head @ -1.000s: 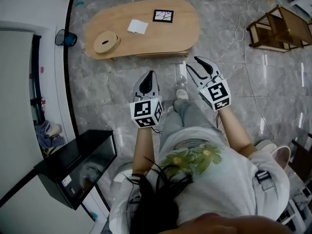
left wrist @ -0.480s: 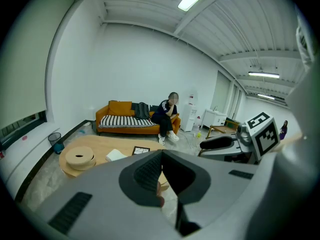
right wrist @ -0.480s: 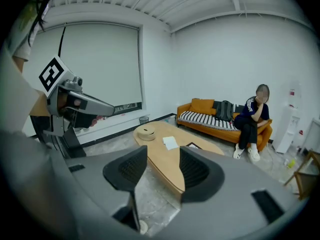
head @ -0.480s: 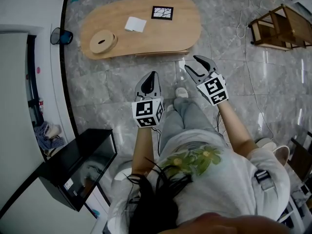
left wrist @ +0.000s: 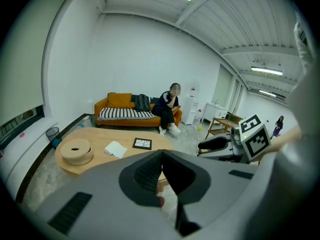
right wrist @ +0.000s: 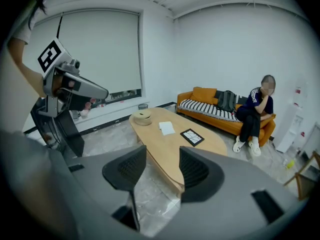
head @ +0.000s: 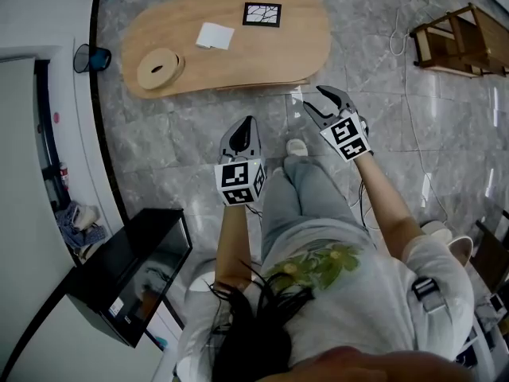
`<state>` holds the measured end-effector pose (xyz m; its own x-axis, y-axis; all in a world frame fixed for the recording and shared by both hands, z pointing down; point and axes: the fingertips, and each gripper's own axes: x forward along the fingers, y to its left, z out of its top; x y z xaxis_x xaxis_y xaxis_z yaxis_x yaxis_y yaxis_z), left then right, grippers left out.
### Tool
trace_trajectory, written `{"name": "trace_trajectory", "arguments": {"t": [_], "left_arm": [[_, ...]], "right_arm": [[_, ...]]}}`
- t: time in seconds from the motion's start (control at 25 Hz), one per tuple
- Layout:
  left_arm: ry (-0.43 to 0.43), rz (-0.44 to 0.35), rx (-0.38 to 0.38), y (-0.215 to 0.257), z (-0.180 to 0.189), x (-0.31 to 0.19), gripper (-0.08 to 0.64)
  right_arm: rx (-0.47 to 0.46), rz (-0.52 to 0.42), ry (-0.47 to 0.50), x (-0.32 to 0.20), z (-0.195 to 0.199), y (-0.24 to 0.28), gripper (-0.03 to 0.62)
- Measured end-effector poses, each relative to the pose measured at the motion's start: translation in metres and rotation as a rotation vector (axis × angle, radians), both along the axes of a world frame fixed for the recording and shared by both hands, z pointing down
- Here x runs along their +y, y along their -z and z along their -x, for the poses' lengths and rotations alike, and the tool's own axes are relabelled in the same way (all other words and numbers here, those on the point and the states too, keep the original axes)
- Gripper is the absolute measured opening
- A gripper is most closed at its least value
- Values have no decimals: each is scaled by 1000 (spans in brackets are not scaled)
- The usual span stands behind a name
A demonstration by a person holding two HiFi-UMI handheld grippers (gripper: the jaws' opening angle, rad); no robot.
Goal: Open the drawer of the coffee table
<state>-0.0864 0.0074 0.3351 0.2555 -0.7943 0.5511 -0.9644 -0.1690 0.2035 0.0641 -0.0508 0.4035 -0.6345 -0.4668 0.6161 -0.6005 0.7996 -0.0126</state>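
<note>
The oval wooden coffee table [head: 278,54] stands on the grey marble floor ahead of me; its near end also shows in the right gripper view [right wrist: 170,154]. I cannot make out a drawer front under its edge. My right gripper [head: 312,99] hovers just short of the table's near right edge. Its jaws have just been opening and stand wide apart [right wrist: 162,166] with nothing between them. My left gripper [head: 246,122] hangs over the floor farther from the table, its jaws shut and empty [left wrist: 161,154].
On the table lie a round wooden ring [head: 159,68], a white paper [head: 215,36] and a black-framed tile [head: 262,14]. A wooden side table [head: 457,30] stands at right, a black cabinet [head: 127,281] near left. A person sits on an orange sofa [left wrist: 120,101] beyond.
The right gripper has come closer to the table's near edge and its jaws have spread wider. The left gripper has sunk a little and stayed shut.
</note>
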Motion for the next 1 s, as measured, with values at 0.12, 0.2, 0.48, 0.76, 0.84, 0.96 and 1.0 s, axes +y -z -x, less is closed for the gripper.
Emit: {"name": "trace_trajectory", "arguments": {"t": [0.12,0.2,0.48,0.76,0.84,0.96,1.0], "left_arm": [[5,18,5,-16,1,-4,17],[5,31,8,-26,0,-5,17],[11,47,-5,-56,5,-13,16],[-12,75,-15,-89,13,-15,17],[-21,84,-17,-99,15,-18,15],[-35,102,-27,-116,19,-25,15],[-43,108,-31,-121,20,-28,15]], "right_arm": [[22,21,1,-5,-6,-23,210],[34,33,1,-8,-9,-37,212],[92,77,8,-21,-15,-96,215],[135,117,1,-34,-17,-151,218],[145,134,-1,-38,-17,-166,218],[174,156,-3,-44,-19,-190,218],[182,165,-7,-46,-19,-199,218]]}}
